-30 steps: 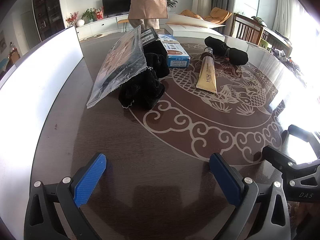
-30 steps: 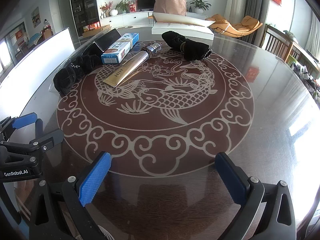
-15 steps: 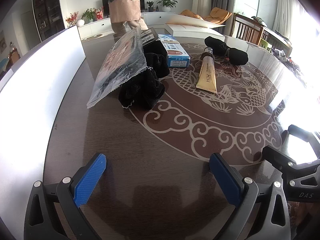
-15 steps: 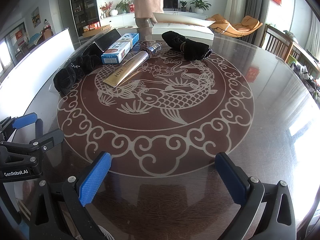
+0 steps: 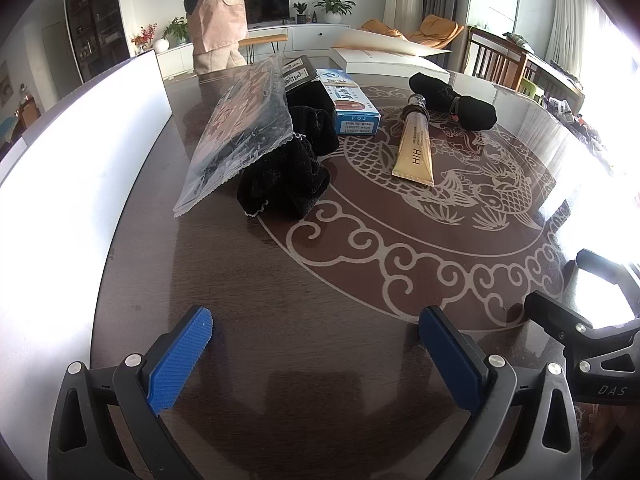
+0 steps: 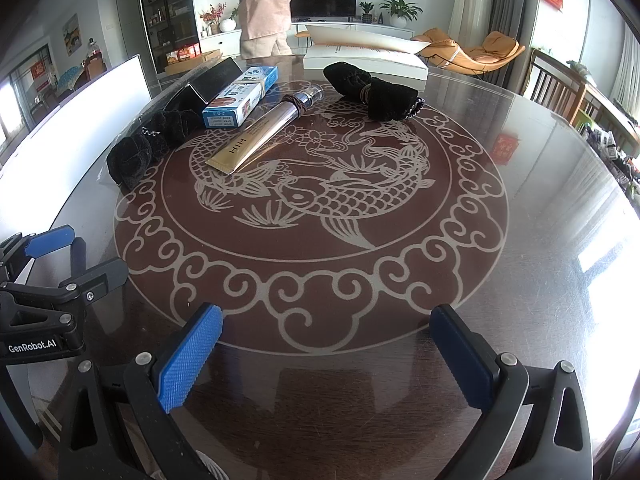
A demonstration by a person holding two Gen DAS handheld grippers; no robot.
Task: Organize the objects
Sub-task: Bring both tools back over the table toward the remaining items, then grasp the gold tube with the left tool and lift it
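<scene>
Left to right across the bench [image 5: 280, 360], the things lie in a loose row at its far side, well apart from both tools. First a clear bag [image 5: 244, 128], propped at a slant on a black cloth [image 5: 284, 184]; it looks light, crinkly and slippery, best pinched at its crimped lower edge. The cloth is soft and will bunch, so a deep bite into the heap should hold. Behind it a dark box [image 5: 298, 76] is half hidden by the bag. Next a blue box [image 5: 352, 104], stiff and light, touching the cloth; its long sides suit a grip across the width. Then a gold tube [image 5: 414, 148], smooth and likely to squash, safest taken near the cap end. Last a black pouch [image 5: 452, 100], soft, tied at the waist, just beside the tube's cap.

The left tool [image 5: 316, 344] hangs wide and empty above bare wood; the right tool [image 6: 328, 344] is likewise wide, holding nothing. A white panel [image 5: 80, 152] lines the left rim, a white box [image 6: 364, 60] sits at the far edge, and a person [image 6: 268, 8] stands beyond. Nothing blocks the reach, though the bag overlaps its neighbours
</scene>
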